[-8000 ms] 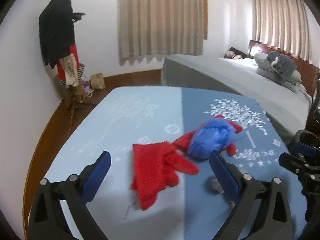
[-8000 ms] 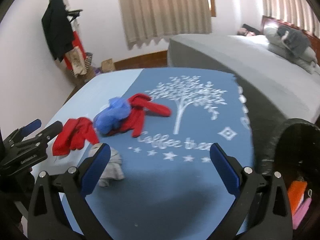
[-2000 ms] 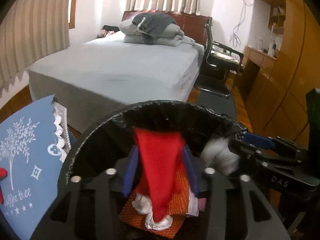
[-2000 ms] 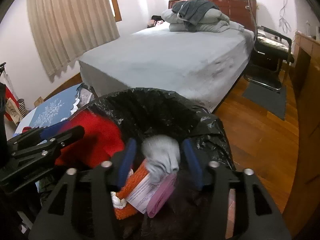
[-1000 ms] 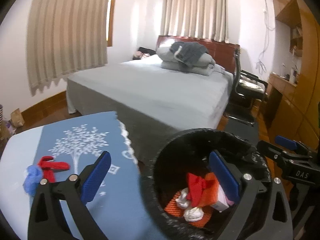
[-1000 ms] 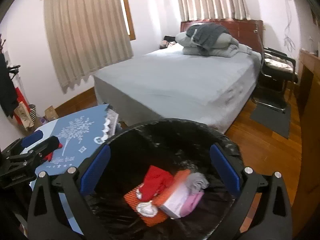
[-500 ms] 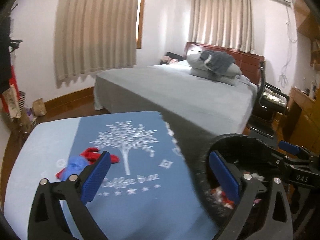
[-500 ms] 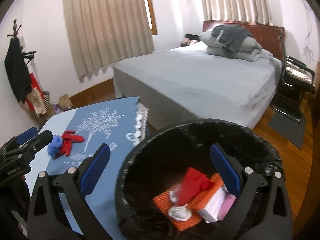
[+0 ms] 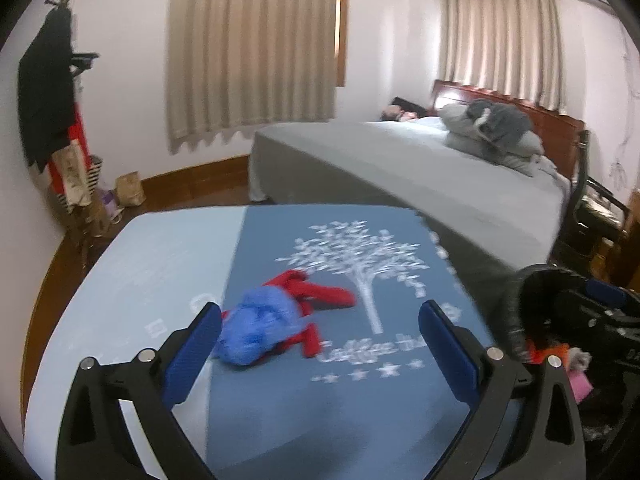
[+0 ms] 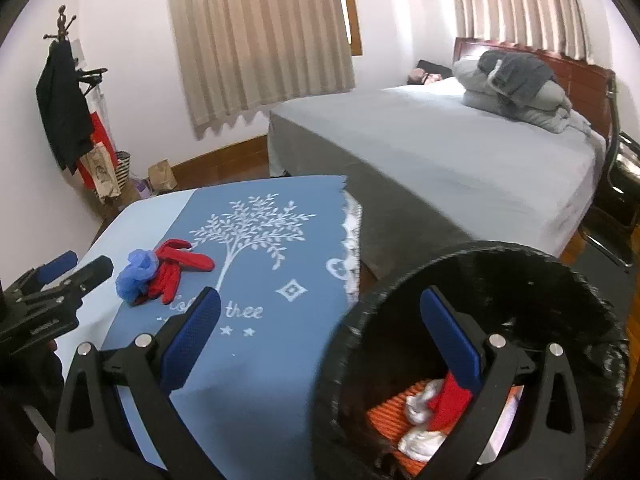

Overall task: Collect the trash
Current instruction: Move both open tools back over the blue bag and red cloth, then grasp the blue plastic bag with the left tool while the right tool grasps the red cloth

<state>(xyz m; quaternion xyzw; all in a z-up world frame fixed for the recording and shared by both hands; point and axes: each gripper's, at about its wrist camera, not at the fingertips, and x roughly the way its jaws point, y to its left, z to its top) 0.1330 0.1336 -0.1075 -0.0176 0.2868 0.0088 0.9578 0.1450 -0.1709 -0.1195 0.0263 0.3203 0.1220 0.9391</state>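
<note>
A crumpled blue plastic bag [image 9: 260, 330] lies on a red glove [image 9: 320, 292] on the blue table cloth [image 9: 320, 392]; both also show in the right wrist view, the bag [image 10: 136, 274] beside the glove [image 10: 180, 268]. My left gripper [image 9: 320, 344] is open and empty, just short of the bag. My right gripper [image 10: 320, 336] is open and empty, over the near rim of the black-lined trash bin [image 10: 520, 264], which holds a red glove [image 10: 448, 400], white wads and orange trash. The left gripper also shows at the left of the right wrist view [image 10: 60, 276].
The table has a light blue left half [image 9: 140, 264] and a lace right edge [image 10: 352, 232]. A grey bed [image 10: 440, 152] stands behind it. A coat rack [image 9: 52, 92] stands at the far left wall. A black chair [image 10: 620, 184] stands right of the bed.
Both grippers have swung left, from the bin toward the table. The left gripper now faces the blue bag and red glove closely. Earlier, both released a red glove and a grey wad into the bin.
</note>
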